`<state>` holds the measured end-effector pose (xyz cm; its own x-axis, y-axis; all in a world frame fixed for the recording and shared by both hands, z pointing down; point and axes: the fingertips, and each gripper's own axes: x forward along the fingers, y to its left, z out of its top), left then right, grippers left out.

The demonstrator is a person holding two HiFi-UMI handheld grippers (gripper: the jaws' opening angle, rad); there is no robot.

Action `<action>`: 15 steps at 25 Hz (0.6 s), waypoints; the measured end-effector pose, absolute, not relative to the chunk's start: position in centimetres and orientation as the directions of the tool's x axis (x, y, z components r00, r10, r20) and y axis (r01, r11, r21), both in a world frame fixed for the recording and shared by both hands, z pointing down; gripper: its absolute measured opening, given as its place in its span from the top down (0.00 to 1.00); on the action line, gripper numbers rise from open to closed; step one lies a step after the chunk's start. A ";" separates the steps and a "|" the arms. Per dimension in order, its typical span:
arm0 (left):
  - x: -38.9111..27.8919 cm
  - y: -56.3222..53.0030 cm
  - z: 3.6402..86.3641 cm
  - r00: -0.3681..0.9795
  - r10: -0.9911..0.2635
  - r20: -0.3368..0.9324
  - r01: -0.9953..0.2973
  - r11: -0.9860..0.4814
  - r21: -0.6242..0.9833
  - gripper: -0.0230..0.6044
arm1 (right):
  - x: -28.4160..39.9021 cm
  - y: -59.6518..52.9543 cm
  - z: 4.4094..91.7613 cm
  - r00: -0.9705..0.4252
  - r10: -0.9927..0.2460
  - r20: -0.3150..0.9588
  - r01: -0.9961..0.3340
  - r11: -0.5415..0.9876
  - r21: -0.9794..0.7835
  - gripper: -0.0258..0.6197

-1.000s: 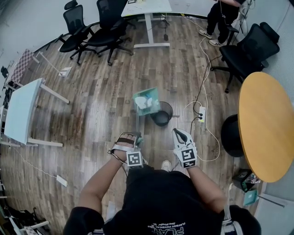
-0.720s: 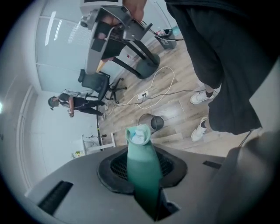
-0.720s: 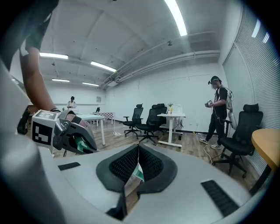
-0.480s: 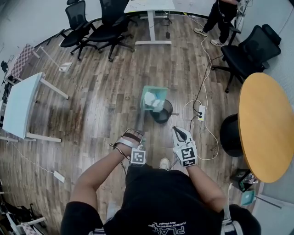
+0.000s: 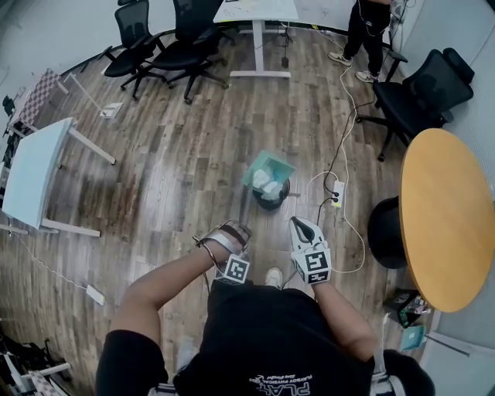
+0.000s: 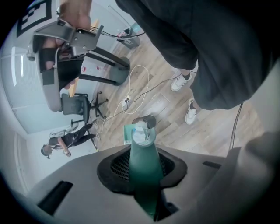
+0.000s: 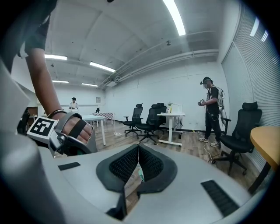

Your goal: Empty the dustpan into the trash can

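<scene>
Two tongs out | left tongs (image 5: 230,232) pinching dustpan (image 5: 267,172) handle (image 6: 143,170), long axis running straight ahead of them, far end hanging tilted over trash can (image 5: 275,204) beyond the tips | right tongs (image 7: 138,168) pressed together, empty, waiting alongside.

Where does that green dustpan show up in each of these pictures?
Head view: the dustpan sits at centre, over the black trash can.
Left gripper view: lower centre, its handle clamped in the left tool, the pan pointing away.
Right gripper view: not clearly in it; only a teal sliver shows through the jaw gap.
Shared landmark: the standing person in dark clothes.
</scene>
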<state>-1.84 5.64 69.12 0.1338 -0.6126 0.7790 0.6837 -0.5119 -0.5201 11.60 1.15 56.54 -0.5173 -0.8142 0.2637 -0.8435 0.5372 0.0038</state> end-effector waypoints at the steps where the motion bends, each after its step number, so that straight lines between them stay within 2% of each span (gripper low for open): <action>1: -1.9 5.9 69.5 0.132 -0.615 0.778 0.699 -0.499 -0.513 0.81 | 11.5 1.3 56.7 -0.521 -0.810 0.268 -0.841 0.541 -0.001 0.92; 8: -2.2 6.2 70.5 0.144 -0.627 0.766 0.762 -0.424 -0.490 0.81 | 10.9 1.6 57.4 -0.545 -0.789 0.283 -0.827 0.562 -0.027 0.92; 15: -3.5 7.2 71.2 0.111 -0.645 0.756 0.891 -0.273 -0.363 0.81 | 10.0 1.5 57.4 -0.567 -0.774 0.281 -0.812 0.582 -0.036 0.92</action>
